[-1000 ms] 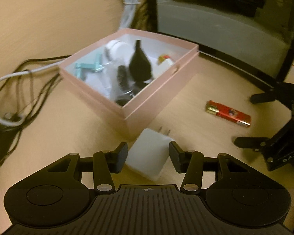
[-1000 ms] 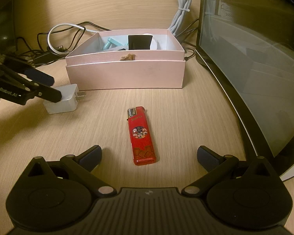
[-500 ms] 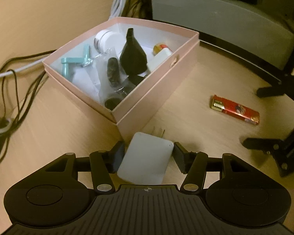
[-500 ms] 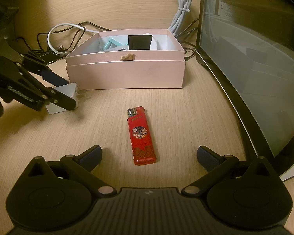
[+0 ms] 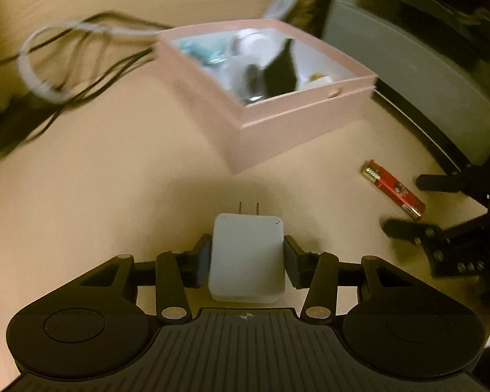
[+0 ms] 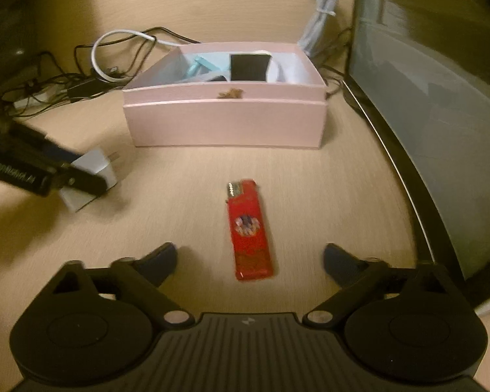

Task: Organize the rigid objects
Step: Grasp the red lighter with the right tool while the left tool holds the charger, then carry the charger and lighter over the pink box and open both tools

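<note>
My left gripper [image 5: 246, 263] is shut on a white plug adapter [image 5: 246, 258], its prongs pointing forward; it holds the adapter in front of the pink box [image 5: 297, 124]. In the right wrist view the adapter [image 6: 91, 176] sits between the left gripper's fingers [image 6: 81, 179] at the left, lifted slightly off the table. The pink box [image 6: 225, 124] holds several small items. A red lighter [image 6: 250, 228] lies flat on the wooden table, between the fingers of my open, empty right gripper [image 6: 250, 259]. The lighter [image 5: 393, 189] and right gripper [image 5: 408, 205] show at the right of the left wrist view.
A tangle of black and white cables [image 6: 81, 72] lies behind and left of the box. A white coiled cable [image 6: 321, 9] lies at the back. A dark monitor [image 6: 434, 98] stands along the right side.
My left gripper closed on the white adapter, pulled back from the box and lifted it. My right gripper moved forward over the lighter, still open.
</note>
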Available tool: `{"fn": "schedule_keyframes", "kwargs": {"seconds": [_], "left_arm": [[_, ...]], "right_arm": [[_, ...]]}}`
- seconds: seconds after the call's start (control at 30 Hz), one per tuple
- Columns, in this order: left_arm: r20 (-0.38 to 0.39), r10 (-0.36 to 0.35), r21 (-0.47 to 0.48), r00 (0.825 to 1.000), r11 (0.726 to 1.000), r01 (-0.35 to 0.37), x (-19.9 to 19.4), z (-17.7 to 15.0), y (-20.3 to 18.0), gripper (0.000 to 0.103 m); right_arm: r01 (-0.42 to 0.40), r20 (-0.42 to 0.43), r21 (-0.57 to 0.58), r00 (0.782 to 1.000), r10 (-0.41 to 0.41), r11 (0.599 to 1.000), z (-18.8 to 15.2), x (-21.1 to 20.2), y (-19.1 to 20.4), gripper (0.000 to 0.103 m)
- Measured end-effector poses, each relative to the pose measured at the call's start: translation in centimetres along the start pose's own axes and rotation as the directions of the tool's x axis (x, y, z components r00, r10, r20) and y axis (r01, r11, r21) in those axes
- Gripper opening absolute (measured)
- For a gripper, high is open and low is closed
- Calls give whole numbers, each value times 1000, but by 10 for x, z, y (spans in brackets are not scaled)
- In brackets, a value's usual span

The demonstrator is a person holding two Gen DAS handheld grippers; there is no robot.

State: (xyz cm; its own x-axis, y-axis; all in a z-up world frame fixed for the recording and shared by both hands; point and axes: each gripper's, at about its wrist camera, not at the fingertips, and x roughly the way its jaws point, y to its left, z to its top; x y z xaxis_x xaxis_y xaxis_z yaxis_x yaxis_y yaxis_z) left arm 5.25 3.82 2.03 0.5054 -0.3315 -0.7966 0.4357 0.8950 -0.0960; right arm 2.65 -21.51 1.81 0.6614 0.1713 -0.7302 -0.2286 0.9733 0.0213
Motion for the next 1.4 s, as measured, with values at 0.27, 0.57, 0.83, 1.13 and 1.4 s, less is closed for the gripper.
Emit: {"fn": "schedule_keyframes", "kwargs": {"seconds": [0.27, 0.57, 0.83, 1.13, 1.4], "left_arm": [[23, 62, -101, 998, 993, -59, -11, -19, -5, 52], [24, 167, -88, 986, 982, -165, -12, -24, -22, 50], [36, 174, -50, 984, 984, -172, -13, -26, -22, 50], [68, 154, -27, 986, 988, -153, -19, -36, -28, 50], [95, 45, -67, 994, 997, -39, -43, -28, -30, 50]], "right_arm": [[-49, -11, -33, 999, 49, 998, 24, 13, 15, 45], [-86, -82, -115, 994, 77, 990, 26, 4, 31, 23], [-84, -89, -84, 993, 77, 993, 23, -15, 19, 23], [-70, -66, -72, 996, 65, 995, 22, -25, 16, 23], [-80, -17, -52, 997, 80, 995, 35, -51, 11, 23]]}}
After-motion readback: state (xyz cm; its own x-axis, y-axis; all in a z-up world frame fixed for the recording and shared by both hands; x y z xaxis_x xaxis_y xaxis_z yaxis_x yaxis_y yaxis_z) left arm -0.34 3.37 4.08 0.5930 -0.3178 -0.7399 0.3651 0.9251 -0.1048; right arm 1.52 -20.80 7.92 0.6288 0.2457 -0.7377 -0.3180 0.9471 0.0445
